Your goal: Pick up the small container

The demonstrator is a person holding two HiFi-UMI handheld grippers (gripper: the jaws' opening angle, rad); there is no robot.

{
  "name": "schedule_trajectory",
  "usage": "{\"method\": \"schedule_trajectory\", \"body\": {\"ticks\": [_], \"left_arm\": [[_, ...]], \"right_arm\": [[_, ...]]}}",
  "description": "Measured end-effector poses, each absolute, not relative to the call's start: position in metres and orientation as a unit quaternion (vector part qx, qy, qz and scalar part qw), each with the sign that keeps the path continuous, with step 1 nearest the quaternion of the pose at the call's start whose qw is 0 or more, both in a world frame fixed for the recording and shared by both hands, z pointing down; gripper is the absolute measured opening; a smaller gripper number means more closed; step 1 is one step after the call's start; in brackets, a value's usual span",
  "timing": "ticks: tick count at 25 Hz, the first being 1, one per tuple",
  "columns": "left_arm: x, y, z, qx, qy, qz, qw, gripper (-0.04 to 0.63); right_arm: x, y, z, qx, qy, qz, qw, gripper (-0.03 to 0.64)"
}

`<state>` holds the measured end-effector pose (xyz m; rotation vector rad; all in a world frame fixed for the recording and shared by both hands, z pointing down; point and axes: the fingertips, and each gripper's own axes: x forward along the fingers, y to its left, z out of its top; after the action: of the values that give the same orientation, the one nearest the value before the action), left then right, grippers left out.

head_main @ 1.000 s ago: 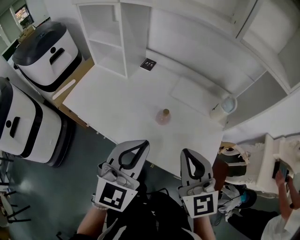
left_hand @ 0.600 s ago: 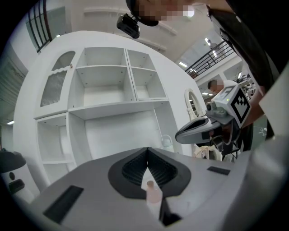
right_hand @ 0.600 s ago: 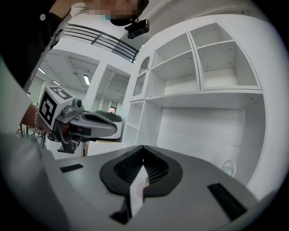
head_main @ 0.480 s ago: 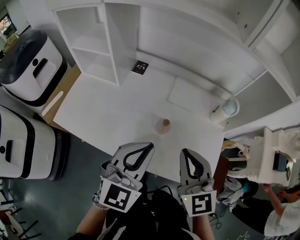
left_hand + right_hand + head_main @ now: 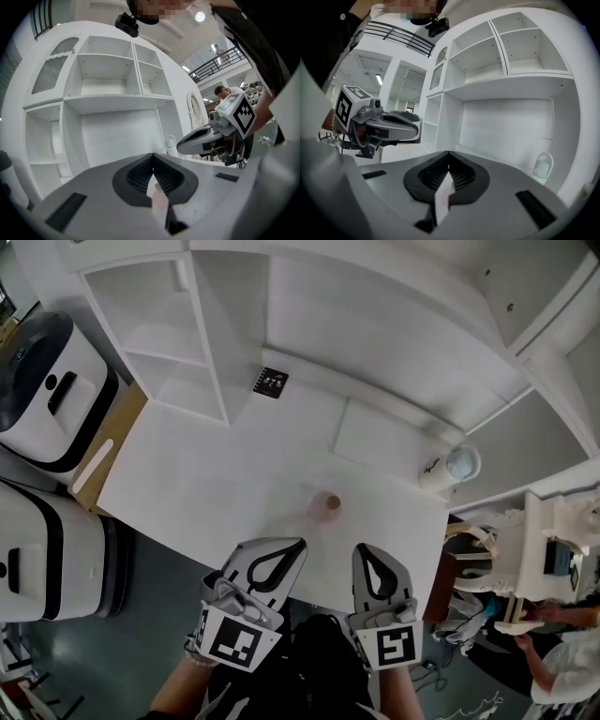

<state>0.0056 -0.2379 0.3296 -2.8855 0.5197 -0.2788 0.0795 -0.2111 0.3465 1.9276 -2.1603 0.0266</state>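
The small container (image 5: 325, 505), a pinkish pot with a tan lid, stands upright on the white table (image 5: 216, 474), just beyond both grippers. My left gripper (image 5: 298, 544) is at the table's near edge, shut and empty, its tip short of the container and to its left. My right gripper (image 5: 360, 548) is beside it, also shut and empty, with the container ahead to its left. Through the left gripper (image 5: 153, 154) view's jaws the container (image 5: 158, 199) shows as a pink blur. The right gripper (image 5: 448, 152) view shows the container (image 5: 449, 191) the same way.
A white jug (image 5: 448, 467) stands at the table's far right corner, and a black card (image 5: 270, 382) lies near the back. White shelving (image 5: 169, 343) rises at the left and behind. Two white-and-black machines (image 5: 42, 381) stand left of the table. A person (image 5: 562, 662) sits lower right.
The table and container have slid down the head view, so the container now lies closer to both gripper tips. Both grippers stay shut and side by side.
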Motion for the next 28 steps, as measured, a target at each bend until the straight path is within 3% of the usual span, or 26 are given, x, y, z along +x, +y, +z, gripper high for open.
{"method": "schedule_trajectory", "body": {"ticks": [9,28], "left_arm": [[0.012,-0.25,0.349,-0.976,0.169,-0.107,0.087,0.002],[0.013,-0.252,0.39,-0.959,0.203,-0.168,0.105,0.002]], "right_arm": [[0.093,-0.224,0.392,0.659,-0.737,0.051,0.143,0.005],[0.109,-0.264,0.488,0.608,-0.764,0.102,0.19,0.13]]}}
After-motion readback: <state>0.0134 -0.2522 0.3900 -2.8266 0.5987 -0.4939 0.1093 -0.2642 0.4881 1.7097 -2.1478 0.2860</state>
